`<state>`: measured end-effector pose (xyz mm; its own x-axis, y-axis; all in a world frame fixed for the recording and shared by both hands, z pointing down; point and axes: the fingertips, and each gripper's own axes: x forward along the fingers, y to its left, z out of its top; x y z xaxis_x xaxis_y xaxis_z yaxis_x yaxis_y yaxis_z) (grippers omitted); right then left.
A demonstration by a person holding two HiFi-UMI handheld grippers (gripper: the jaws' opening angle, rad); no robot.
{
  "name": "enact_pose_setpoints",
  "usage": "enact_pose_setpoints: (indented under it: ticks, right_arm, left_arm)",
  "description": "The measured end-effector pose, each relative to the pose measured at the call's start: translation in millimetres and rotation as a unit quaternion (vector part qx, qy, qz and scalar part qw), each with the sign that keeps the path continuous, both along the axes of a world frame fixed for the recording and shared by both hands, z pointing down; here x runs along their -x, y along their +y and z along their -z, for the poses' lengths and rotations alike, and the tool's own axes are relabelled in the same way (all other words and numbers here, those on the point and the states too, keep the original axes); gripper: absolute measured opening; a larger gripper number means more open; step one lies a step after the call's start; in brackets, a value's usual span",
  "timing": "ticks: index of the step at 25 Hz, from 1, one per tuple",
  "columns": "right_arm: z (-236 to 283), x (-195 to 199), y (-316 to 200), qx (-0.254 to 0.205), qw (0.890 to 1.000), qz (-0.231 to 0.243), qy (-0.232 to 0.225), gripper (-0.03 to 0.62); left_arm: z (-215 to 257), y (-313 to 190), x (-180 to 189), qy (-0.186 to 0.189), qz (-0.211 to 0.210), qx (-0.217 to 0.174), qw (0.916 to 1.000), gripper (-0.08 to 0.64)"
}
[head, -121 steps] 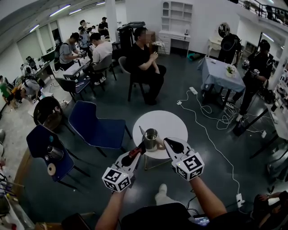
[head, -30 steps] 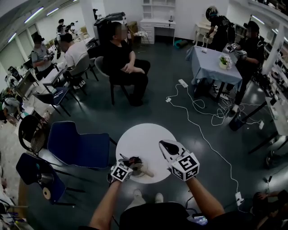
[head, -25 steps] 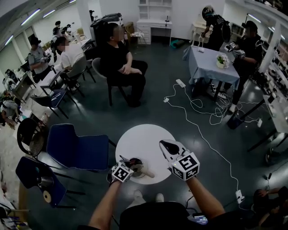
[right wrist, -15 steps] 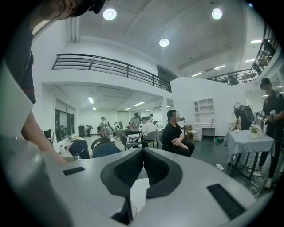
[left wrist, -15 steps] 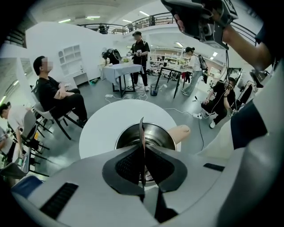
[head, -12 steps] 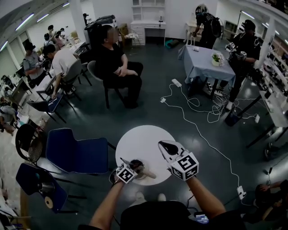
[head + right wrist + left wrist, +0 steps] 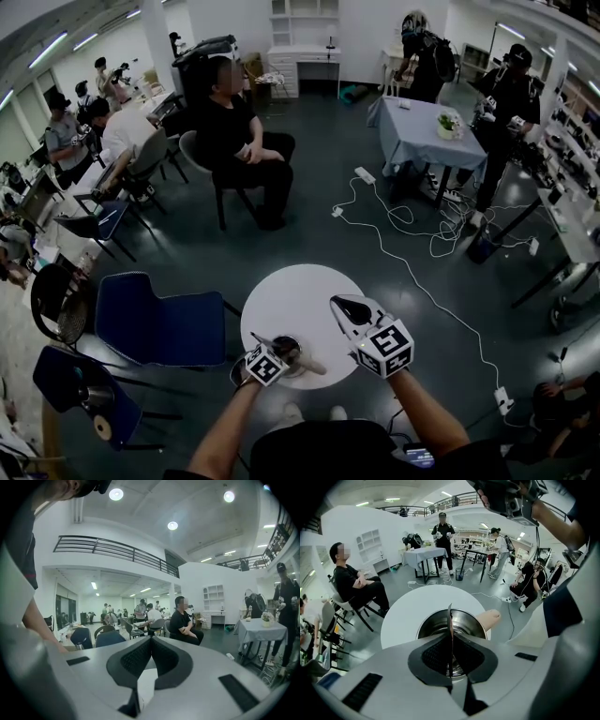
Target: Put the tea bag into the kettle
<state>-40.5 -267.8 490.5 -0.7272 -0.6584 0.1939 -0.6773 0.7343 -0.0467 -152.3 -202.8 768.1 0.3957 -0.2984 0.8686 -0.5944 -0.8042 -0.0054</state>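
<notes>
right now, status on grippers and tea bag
Left gripper shut on tea bag, above kettle. Right gripper shut, empty, aimed away. Kettle mouth open, nothing across it.

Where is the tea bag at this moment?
In the left gripper view, the tea bag is pinched in the left gripper, over the open kettle on the white table.

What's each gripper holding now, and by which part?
Left gripper pinches the tea bag by its near end, over the kettle; right gripper is shut, empty.
</notes>
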Motion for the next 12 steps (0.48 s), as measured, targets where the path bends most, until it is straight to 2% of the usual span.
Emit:
enact_pose_setpoints:
  ticks: [7,12]
  right_arm:
    - [0.5,1.5,0.5,0.004,1.0,0.002,-0.002,0.018]
    - [-1.5,2.3,1.3,0.006,1.0,0.003,-0.003,0.018]
  left_arm:
    - [3.0,2.3,-3.3,0.012,0.008,0.004,0.9999,0.045]
    - [4.8,0.7,-5.9,0.027,0.012,-0.007,0.9995,0.111]
